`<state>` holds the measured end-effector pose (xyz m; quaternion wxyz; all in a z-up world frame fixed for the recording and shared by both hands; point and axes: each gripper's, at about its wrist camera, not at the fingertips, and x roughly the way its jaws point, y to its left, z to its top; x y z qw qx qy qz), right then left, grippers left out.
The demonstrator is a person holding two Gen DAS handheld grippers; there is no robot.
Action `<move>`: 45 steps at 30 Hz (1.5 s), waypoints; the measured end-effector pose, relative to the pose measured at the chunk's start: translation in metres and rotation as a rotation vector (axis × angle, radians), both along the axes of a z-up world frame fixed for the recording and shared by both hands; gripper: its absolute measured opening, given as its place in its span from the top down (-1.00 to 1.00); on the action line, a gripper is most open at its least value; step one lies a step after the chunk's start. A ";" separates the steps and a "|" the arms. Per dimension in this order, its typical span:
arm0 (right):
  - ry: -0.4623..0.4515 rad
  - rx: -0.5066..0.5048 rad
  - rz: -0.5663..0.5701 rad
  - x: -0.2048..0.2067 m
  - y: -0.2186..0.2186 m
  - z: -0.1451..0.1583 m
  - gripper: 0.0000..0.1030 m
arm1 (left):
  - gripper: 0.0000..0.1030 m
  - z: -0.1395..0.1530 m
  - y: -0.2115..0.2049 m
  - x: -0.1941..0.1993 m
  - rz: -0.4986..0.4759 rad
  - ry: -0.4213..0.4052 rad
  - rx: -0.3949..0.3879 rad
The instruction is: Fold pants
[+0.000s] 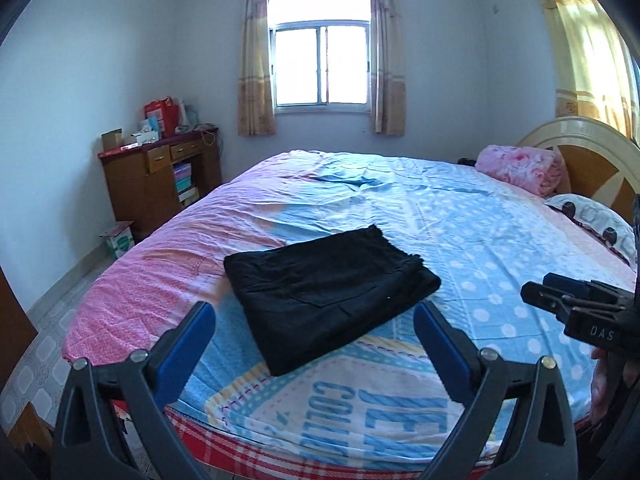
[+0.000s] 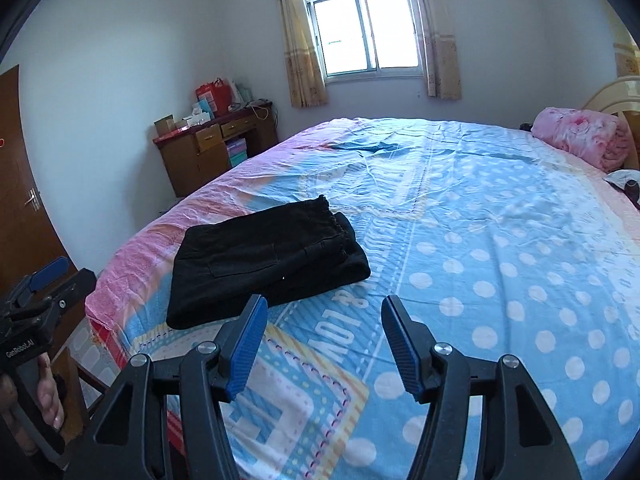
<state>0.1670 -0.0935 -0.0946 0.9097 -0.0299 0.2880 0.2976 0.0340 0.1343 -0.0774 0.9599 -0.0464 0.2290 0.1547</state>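
Black pants (image 1: 328, 292) lie folded on the blue-pink bedsheet (image 1: 460, 232); left gripper (image 1: 314, 320) and right gripper (image 2: 324, 316) jaws spread, empty.

folded black pants (image 2: 264, 256) on the bed (image 2: 480, 240)
right claw (image 2: 324, 344) hangs apart and empty just beside the pants; left claw (image 2: 60, 276) at the bed's near corner, hand (image 2: 46, 392) gripping its handle.

bed: wide, under a pink and blue polka-dot sheet (image 1: 460, 216)
blanket: pink, rolled, by the headboard (image 1: 520, 168)
cabinet: brown wooden, cluttered top, corner (image 1: 160, 184)
window: bright, curtained (image 1: 320, 64)
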 end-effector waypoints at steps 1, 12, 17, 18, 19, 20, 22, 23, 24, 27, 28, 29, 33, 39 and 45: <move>-0.001 -0.001 0.002 -0.003 0.000 0.000 -0.19 | -0.97 0.001 -0.002 -0.001 -0.003 -0.003 -0.002; -0.047 -0.005 0.003 -0.032 -0.006 0.011 -0.19 | -0.97 0.010 -0.016 -0.018 -0.012 -0.034 -0.013; -0.058 -0.014 -0.003 -0.041 -0.008 0.014 -0.20 | -0.98 0.015 -0.020 -0.023 -0.016 -0.049 -0.005; -0.061 -0.014 -0.001 -0.042 -0.009 0.015 -0.20 | -0.99 0.017 -0.020 -0.024 -0.017 -0.053 -0.005; -0.063 -0.013 -0.001 -0.043 -0.009 0.016 -0.20 | -1.00 0.017 -0.020 -0.024 -0.017 -0.056 -0.004; -0.065 -0.012 -0.002 -0.044 -0.009 0.016 -0.20 | -1.00 0.018 -0.021 -0.025 -0.016 -0.059 -0.002; -0.070 -0.010 0.001 -0.046 -0.010 0.018 -0.20 | -1.00 0.019 -0.022 -0.025 -0.016 -0.058 0.003; -0.072 -0.009 0.002 -0.047 -0.010 0.019 -0.21 | -1.00 0.019 -0.022 -0.025 -0.015 -0.057 0.007; -0.076 -0.008 0.002 -0.048 -0.010 0.019 -0.21 | -1.00 0.019 -0.022 -0.024 -0.014 -0.055 0.008; -0.078 -0.009 0.004 -0.049 -0.011 0.020 -0.21 | -1.00 0.017 -0.022 -0.023 -0.015 -0.049 0.002; -0.078 -0.009 0.003 -0.050 -0.011 0.020 -0.21 | -1.00 0.017 -0.022 -0.022 -0.016 -0.046 0.000; -0.078 -0.010 0.003 -0.050 -0.011 0.020 -0.21 | -1.00 0.016 -0.023 -0.022 -0.016 -0.043 0.001; -0.078 -0.011 0.006 -0.051 -0.012 0.021 -0.21 | -1.00 0.016 -0.023 -0.023 -0.020 -0.043 0.000; -0.083 -0.013 0.014 -0.053 -0.011 0.022 -0.22 | -1.00 0.016 -0.024 -0.024 -0.019 -0.044 0.000; -0.086 -0.015 0.017 -0.053 -0.010 0.022 -0.22 | -1.00 0.016 -0.024 -0.023 -0.028 -0.042 -0.007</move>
